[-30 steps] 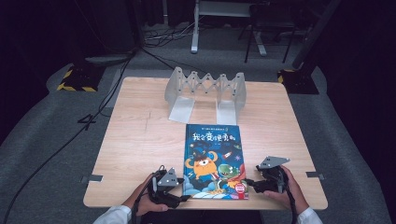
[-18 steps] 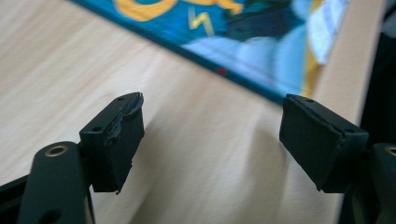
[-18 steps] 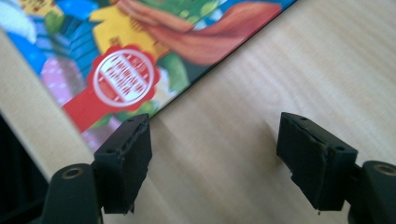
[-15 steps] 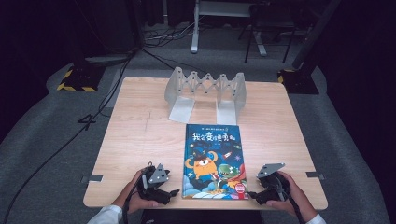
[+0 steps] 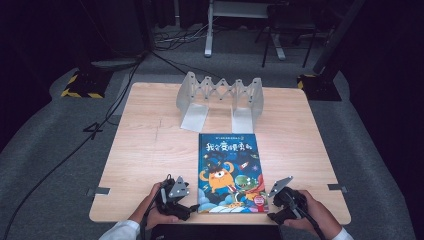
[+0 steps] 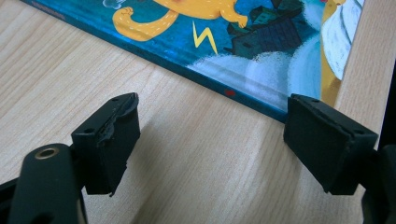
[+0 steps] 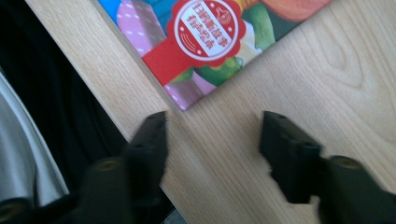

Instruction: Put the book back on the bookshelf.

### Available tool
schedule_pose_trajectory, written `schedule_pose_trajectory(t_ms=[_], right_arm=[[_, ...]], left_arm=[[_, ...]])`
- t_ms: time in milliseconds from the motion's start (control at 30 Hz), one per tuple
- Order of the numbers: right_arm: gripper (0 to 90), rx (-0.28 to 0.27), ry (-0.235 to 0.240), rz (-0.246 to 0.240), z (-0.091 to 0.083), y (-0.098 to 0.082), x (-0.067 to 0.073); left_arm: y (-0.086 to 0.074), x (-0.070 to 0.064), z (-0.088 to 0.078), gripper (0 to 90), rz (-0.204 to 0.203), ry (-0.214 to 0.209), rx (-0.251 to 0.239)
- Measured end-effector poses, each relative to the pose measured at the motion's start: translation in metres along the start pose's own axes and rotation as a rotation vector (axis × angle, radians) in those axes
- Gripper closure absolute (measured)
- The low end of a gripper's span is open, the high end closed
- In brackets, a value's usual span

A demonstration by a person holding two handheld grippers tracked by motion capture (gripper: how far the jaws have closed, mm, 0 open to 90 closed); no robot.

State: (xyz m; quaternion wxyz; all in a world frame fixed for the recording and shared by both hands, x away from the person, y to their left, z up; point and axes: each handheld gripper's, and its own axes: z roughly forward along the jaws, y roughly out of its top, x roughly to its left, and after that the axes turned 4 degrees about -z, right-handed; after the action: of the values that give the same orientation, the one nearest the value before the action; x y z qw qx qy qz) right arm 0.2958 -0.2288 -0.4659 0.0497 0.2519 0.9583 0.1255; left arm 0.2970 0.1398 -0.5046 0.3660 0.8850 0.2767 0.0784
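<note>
Left tool (image 5: 189, 207): positioned at the near left corner of the book (image 5: 231, 172), jaws apart, nothing between the pads. In the left gripper view the left tool (image 6: 212, 140) rests low over bare table (image 6: 196, 177), with the book's (image 6: 224, 42) spine edge just beyond the jaw tips; one jaw stands just beside the book's corner, and contact cannot be confirmed.

Right tool (image 5: 271, 212): positioned at the near right corner of the book, jaws apart and empty. They have just been closing, with only bare wood between them. In the right gripper view the right tool (image 7: 212, 140) points at the corner bearing the red seal (image 7: 205, 23); that corner lies just ahead of the jaw tips, not between them.

Book: lies flat, cover up, at the near middle of the table (image 5: 140, 150). A grey folding book stand (image 5: 220, 97) sits at the far edge, well apart from both tools.
</note>
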Motion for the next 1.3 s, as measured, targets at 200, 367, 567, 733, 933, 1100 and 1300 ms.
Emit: schedule_pose_trajectory(t_ms=[200, 367, 567, 733, 933, 1100, 1300], right_arm=[[69.9, 0.053, 0.018, -0.044, -0.001, 0.011, 0.005], [77.0, 0.065, 0.027, -0.056, -0.001, 0.014, 0.008], [78.2, -0.026, 0.027, -0.043, -0.001, 0.005, 0.009], [73.5, -0.218, 0.096, 0.003, 0.003, -0.015, 0.001], [50.6, -0.359, 0.145, 0.053, 0.009, -0.020, -0.006], [37.8, -0.449, 0.197, 0.036, 0.002, -0.014, -0.013], [32.7, -0.493, 0.242, 0.030, -0.002, -0.011, -0.019]], left_arm=[[0.000, 0.001, 0.000, 19.0, 0.006, -0.004, 0.000], [0.000, 0.001, 0.000, 18.9, 0.006, -0.005, 0.000], [0.000, 0.002, 0.000, 19.7, 0.004, -0.009, -0.003], [-0.001, 0.003, -0.001, 20.1, 0.008, -0.008, -0.005], [-0.002, 0.007, -0.002, 19.7, -0.002, -0.001, -0.003], [-0.003, 0.011, -0.004, 19.7, -0.013, 0.009, -0.006], [-0.003, 0.011, -0.004, 19.7, -0.012, 0.009, -0.006]])
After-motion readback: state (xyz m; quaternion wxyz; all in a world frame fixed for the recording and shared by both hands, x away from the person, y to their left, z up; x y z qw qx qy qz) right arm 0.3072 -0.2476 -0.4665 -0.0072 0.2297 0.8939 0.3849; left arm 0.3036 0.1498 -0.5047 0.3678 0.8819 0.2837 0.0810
